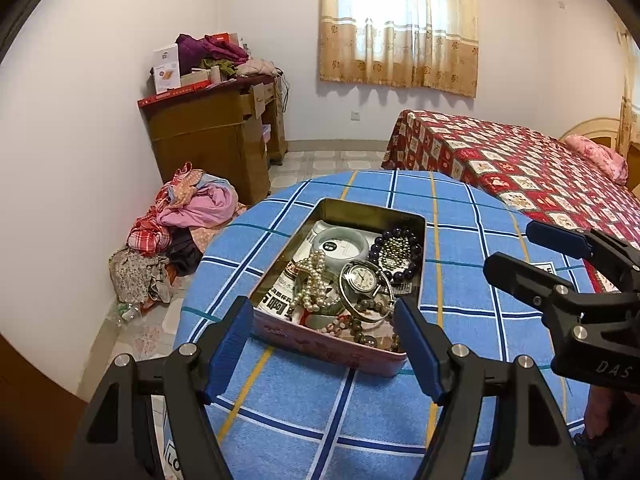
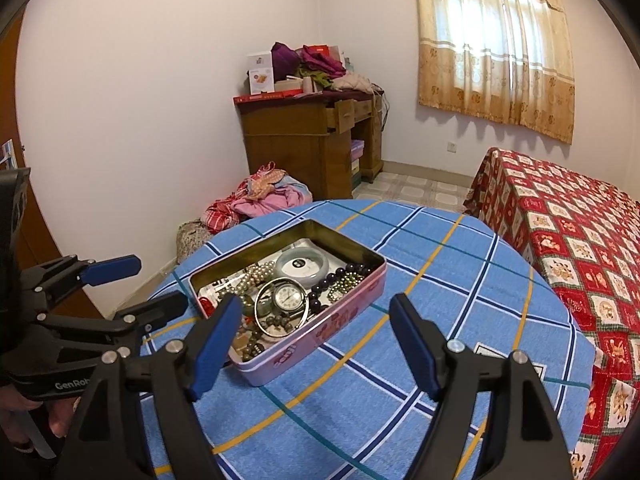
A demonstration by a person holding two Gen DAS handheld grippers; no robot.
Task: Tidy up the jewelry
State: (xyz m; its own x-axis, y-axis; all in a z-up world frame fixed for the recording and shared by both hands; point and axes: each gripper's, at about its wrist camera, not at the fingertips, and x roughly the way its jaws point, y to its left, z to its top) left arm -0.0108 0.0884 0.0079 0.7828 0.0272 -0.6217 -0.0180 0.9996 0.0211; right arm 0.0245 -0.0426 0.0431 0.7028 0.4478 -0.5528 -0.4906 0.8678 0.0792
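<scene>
Hovering near tin (image 1: 336,344), both claws apart, empty: left gripper (image 1: 320,344), right gripper (image 2: 310,344). Risk: tangled pearl strand (image 1: 312,280) dragging watch (image 1: 362,278) out.

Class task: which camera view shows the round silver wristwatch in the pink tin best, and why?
The left wrist view: the round silver wristwatch sits near the middle, its dial unobstructed. In the right wrist view the watch looks smaller, with the right gripper's blue finger pad close beside it in the pink tin.
</scene>
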